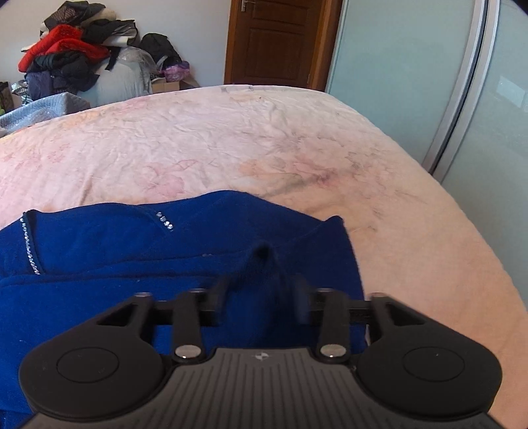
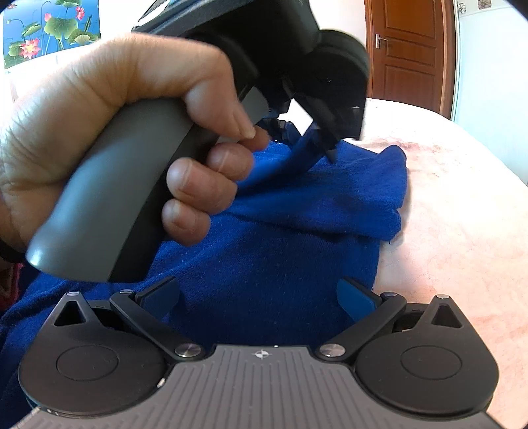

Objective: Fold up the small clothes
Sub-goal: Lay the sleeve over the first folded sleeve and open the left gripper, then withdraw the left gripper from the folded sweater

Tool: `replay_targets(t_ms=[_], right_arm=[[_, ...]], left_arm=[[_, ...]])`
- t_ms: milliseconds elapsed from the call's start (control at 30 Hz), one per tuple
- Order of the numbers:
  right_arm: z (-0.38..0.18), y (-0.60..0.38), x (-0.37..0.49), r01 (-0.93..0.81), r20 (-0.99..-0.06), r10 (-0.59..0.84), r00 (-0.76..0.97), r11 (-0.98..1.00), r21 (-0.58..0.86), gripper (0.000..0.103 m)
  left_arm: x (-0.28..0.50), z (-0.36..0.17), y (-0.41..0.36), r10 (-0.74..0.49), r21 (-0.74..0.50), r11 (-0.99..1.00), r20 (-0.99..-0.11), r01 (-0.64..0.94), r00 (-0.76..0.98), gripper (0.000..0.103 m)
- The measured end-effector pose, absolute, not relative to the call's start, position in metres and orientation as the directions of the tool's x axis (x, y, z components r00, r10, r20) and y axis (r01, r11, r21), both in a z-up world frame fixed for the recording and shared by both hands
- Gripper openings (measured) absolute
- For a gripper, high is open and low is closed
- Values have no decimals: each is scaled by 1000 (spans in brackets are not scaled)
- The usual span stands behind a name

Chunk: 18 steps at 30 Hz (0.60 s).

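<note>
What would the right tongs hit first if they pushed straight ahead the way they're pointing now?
Most likely the blue garment: the right tongs stand open just above it, angled down at the cloth, though the gap is hard to judge.

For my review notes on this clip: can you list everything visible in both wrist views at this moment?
blue garment: one, deep blue with a sparkly trim, partly folded on the bed.
bed cover: one, pale pink floral, under the garment.
clothes pile: one heap, red, black and grey, far left by the wall.
door: one, brown wood, past the bed.
sliding panel: one, frosted pale green, right side.
lotus picture: one, blue with pink flowers, on the wall.
left gripper: one, black, open, a peak of blue cloth between its fingers.
left hand: one, around the grey handle.
right gripper: one, black, open over the garment.
</note>
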State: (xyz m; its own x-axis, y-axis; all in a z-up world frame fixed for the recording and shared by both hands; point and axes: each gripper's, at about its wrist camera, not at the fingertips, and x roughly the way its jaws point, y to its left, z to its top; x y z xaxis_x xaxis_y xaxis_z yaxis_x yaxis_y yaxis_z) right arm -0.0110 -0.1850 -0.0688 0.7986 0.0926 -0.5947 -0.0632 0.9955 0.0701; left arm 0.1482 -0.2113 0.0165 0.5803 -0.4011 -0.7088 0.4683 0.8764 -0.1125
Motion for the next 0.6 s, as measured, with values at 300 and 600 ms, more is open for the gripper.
replay_targets(t_ms=[300, 600], right_arm=[[-70, -185, -11, -68, -596, 92, 798, 996, 63, 103], [-72, -178, -6, -74, -612, 64, 788, 997, 9, 103]], left_arm=[[124, 50, -198, -444, -64, 854, -609, 517, 657, 81], [129, 23, -91, -208, -13, 964, -660, 266, 722, 83]])
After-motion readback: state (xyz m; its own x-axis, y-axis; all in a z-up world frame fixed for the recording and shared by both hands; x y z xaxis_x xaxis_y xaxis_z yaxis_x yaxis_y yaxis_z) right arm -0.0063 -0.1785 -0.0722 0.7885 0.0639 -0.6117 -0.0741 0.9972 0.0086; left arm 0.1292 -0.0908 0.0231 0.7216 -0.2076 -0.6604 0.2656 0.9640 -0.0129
